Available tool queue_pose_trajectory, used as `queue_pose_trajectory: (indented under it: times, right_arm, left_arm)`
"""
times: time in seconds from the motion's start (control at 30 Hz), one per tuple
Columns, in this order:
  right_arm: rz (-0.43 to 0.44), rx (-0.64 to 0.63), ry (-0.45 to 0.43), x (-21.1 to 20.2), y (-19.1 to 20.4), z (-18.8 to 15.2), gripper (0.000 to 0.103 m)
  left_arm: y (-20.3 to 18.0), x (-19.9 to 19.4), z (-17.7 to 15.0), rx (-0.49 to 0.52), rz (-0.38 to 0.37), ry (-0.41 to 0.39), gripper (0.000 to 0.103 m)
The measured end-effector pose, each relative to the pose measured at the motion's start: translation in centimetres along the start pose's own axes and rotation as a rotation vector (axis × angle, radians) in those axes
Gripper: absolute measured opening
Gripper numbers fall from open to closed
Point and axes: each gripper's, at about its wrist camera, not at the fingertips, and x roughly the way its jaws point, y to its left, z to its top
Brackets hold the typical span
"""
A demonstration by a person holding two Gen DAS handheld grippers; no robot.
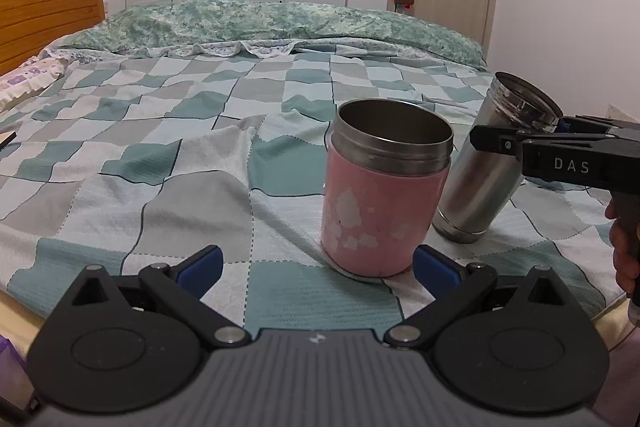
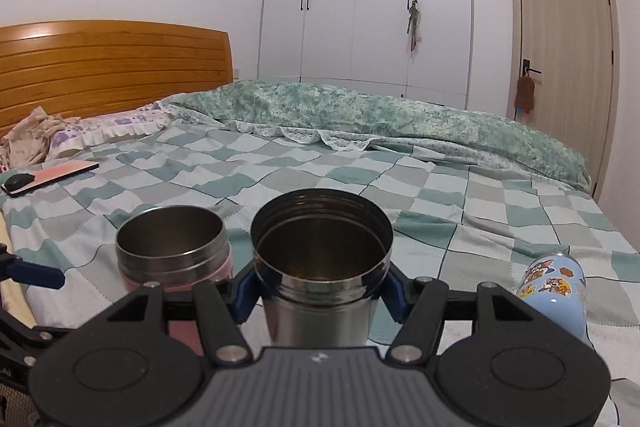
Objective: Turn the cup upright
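On the bed [image 1: 168, 155], your right hand-held gripper [image 2: 320, 291] pinches the steel cup [image 2: 322, 267] just below its rim, base touching the quilt, tilted. Expect rigid, slick, light metal; grip firmly. Left hand-held gripper [image 1: 318, 267] stands spread, empty.

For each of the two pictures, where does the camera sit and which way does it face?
Left wrist: behind the open left tongs, facing the upright pink cup; the right tongs and a hand show.
Right wrist: behind the right tongs shut on the steel cup, facing the wardrobe.
Shared: both cups, bed, wardrobe, door.
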Motion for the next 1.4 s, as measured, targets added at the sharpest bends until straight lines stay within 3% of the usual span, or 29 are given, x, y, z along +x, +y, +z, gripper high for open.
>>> queue_pose_trajectory:
  times: [0.2, 0.3, 0.4, 0.57, 0.87, 1.0, 1.4]
  right_arm:
    - [0.016, 0.011, 0.004, -0.4, -0.4, -0.1, 0.062]
    - [0.015, 0.015, -0.018, -1.1, -0.6, -0.1, 0.081]
    - [0.021, 0.013, -0.049, -2.4, -0.7, -0.1, 0.082]
    - [0.026, 0.011, -0.119, -5.8, -1.3, -0.7, 0.103]
    - [-0.012, 0.035, -0.239, -14.0, -4.2, -4.3, 0.103]
    - [-0.052, 0.024, -0.255, -16.8, -5.3, -6.8, 0.103]
    - [-0.169, -0.05, -0.28, -20.7, -6.7, -14.0, 0.103]
  left_arm:
    - [-0.2, -0.2, 0.0, 0.004, 0.005, -0.006, 0.103]
    - [-0.3, -0.8, 0.1, 0.003, 0.005, -0.016, 0.103]
    - [-0.4, -1.6, 0.1, 0.004, 0.013, -0.03, 0.103]
    - [-1.2, -3.5, -0.2, -0.004, 0.012, -0.072, 0.103]
    - [-4.7, -7.4, -2.2, -0.039, 0.004, -0.23, 0.103]
    - [-6.8, -8.1, -4.0, -0.008, 0.035, -0.304, 0.103]
    - [-11.6, -6.9, -8.7, 0.021, 0.062, -0.387, 0.103]
